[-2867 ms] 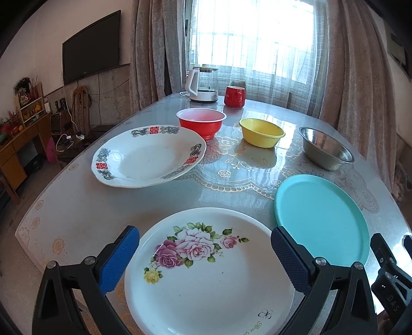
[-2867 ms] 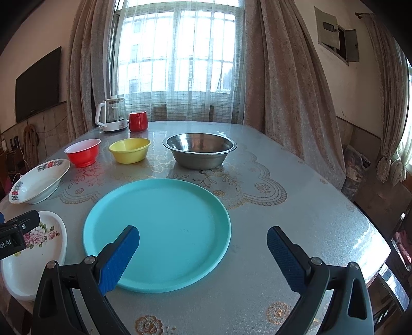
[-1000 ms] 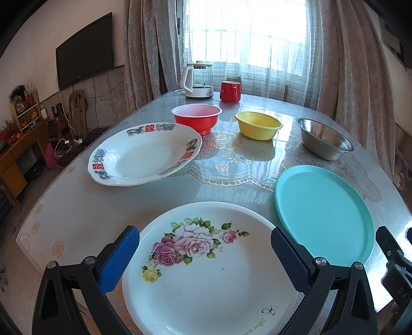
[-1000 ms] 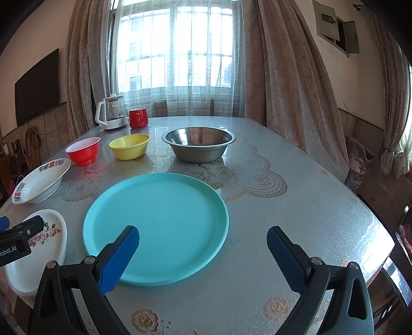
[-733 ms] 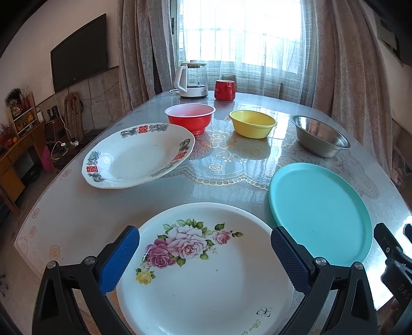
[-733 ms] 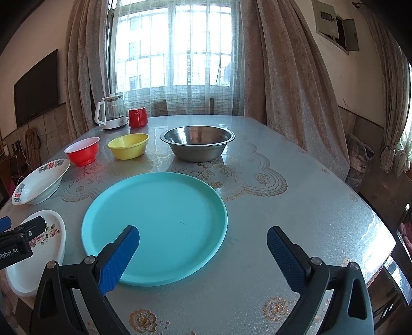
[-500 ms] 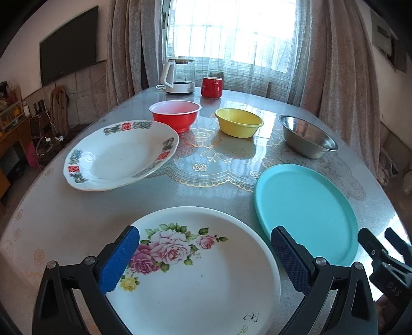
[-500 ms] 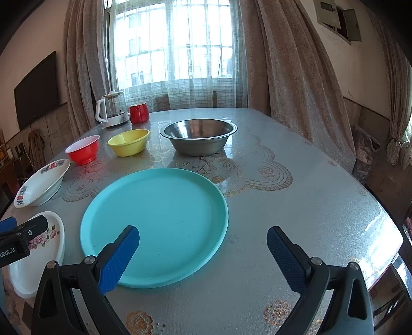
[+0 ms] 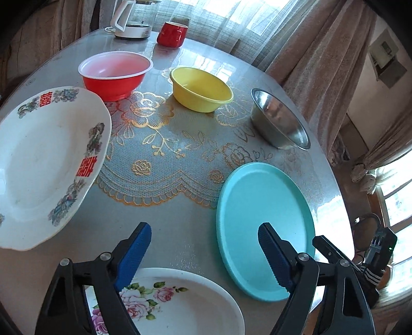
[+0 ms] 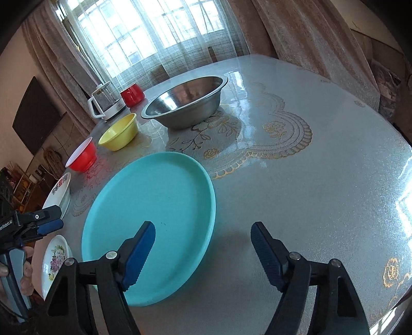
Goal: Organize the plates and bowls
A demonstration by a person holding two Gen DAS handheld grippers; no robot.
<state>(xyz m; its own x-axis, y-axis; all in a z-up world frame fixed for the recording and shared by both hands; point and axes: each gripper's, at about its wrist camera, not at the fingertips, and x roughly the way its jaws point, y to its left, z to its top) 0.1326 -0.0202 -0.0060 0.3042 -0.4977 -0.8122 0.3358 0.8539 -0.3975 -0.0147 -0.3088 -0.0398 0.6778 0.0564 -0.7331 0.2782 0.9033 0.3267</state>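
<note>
Both grippers are closing in on the round teal plastic plate [image 10: 149, 219] at the table's near edge. Left gripper [image 9: 204, 253] and right gripper [image 10: 203, 251] jaws are narrowing, gripping nothing. Next: straddle its rim.

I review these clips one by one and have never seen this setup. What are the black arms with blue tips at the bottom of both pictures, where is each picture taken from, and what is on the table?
No machine here: a person holds one two-finger tool in each hand, with a fisheye camera on each looking along its fingers. One picture is from the left tool, the other from the right tool.

The blue tips are the pads. Both tools' jaws have just been closing partway, yet both stand open and hold nothing.

On the glass-topped table lie a turquoise round plate, a white rose-patterned plate, a white deep plate with red characters, a red plastic bowl, a yellow plastic bowl, a steel bowl, a red mug and a white kettle.
</note>
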